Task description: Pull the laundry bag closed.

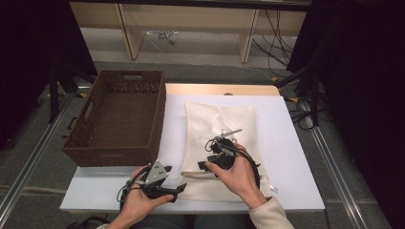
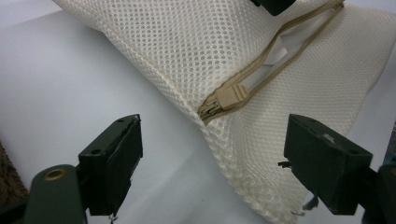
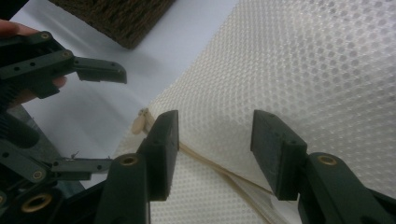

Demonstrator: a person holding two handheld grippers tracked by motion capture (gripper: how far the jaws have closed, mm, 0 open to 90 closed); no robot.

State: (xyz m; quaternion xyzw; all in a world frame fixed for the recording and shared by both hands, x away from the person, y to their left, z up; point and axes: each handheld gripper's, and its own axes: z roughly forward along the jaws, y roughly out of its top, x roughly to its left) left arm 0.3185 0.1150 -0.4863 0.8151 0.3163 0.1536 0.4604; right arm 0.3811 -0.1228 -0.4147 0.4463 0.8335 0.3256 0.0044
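Mesh bag (image 1: 217,138) flat on bench (image 1: 291,157); we hold left tool (image 2: 212,158) released at its zipper corner, right tool (image 3: 215,149) released over zipper edge; wicker basket (image 1: 119,117) left, bare bench right.

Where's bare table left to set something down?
Free: the white table right of the mesh bag, and the strip between the bag and the basket. Crowded: the near edge, where the left gripper and right gripper work at the bag's zipper.

Cream mesh cloth bag (image 2: 196,51), woven wicker basket (image 1: 119,119), smooth matt table (image 1: 291,143)
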